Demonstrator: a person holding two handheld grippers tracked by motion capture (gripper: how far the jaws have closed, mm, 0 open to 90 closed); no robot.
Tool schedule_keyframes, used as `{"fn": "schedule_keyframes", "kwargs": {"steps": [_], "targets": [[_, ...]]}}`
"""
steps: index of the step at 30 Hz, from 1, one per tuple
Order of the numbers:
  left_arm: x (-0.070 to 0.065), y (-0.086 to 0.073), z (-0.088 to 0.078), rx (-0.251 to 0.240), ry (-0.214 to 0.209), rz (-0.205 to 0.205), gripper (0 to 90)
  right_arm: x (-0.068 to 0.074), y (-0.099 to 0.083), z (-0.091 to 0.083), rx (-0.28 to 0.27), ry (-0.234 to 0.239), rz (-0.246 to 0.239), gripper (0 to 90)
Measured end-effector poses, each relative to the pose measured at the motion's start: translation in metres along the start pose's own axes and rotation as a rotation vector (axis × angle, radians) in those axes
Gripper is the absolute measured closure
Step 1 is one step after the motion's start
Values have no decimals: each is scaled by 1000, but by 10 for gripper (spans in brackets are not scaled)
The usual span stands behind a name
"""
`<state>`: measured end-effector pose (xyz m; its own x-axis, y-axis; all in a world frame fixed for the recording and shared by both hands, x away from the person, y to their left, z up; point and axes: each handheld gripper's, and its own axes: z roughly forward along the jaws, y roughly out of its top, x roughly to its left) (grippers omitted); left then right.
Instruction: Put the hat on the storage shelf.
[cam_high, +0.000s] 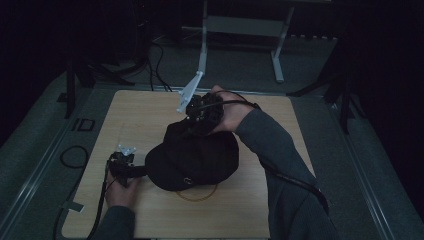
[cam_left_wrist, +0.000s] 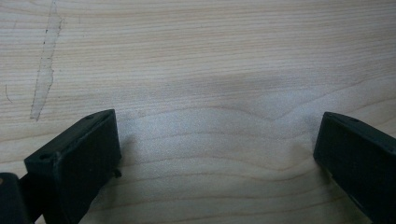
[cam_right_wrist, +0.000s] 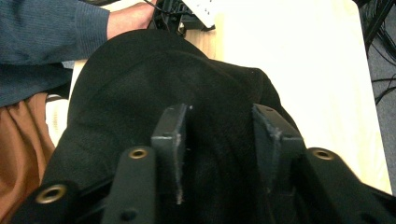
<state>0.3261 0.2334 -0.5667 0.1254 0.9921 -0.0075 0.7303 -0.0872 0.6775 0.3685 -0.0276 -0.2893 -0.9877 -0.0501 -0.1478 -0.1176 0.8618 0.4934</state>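
We see a black cap (cam_high: 195, 157) lying at the middle of the high view on a pale wooden table (cam_high: 150, 115), its crown toward the upper centre of the frame and its rim toward the lower left. A thin yellowish ring (cam_high: 200, 195) peeks out on the wood from under the cap's lower edge. Beyond the table's far edge, at the top of the frame, stands a grey metal frame (cam_high: 240, 30), with dark cables (cam_high: 157, 65) trailing on the floor at the upper left. Another cable loop (cam_high: 72, 155) lies left of the table.

The cap takes up the table's centre; bare wood stays free along the upper left, the right side and the bottom edge.

The right gripper (cam_high: 202, 117) sits at the cap's upper edge, the hand (cam_high: 227, 112) wrapped around it and the grey sleeve (cam_high: 280, 160) running to the lower right. In the right gripper view its two jaws stand somewhat apart with a fold of the cap (cam_right_wrist: 187, 102) rising between them; we cannot tell whether they pinch it.

The left gripper (cam_high: 122, 165) rests low at the lower left, just beside the cap's rim, held by the left hand (cam_high: 120, 187). In the left gripper view its jaws are spread wide over bare wood (cam_left_wrist: 210, 70), with a pale scuff mark (cam_left_wrist: 44, 70) at the upper left.
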Motion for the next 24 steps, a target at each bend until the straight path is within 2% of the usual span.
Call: {"fn": "schedule_keyframes", "kwargs": {"steps": [4,10,18,22,24], "targets": [[0,0,0,1,0,2,1,2,-4,-5,-11,0,15,485],[0,0,0,2,0,3,1,2,-13,-22,-59,3,49,409],[0,0,0,1,0,3,1,2,-36,-36,-110,-4,106,380],[0,0,0,1,0,3,1,5,-45,-40,-93,-26,125,374],[0,0,0,1,1,3,1,8,-49,-43,-106,-31,126,367]]}}
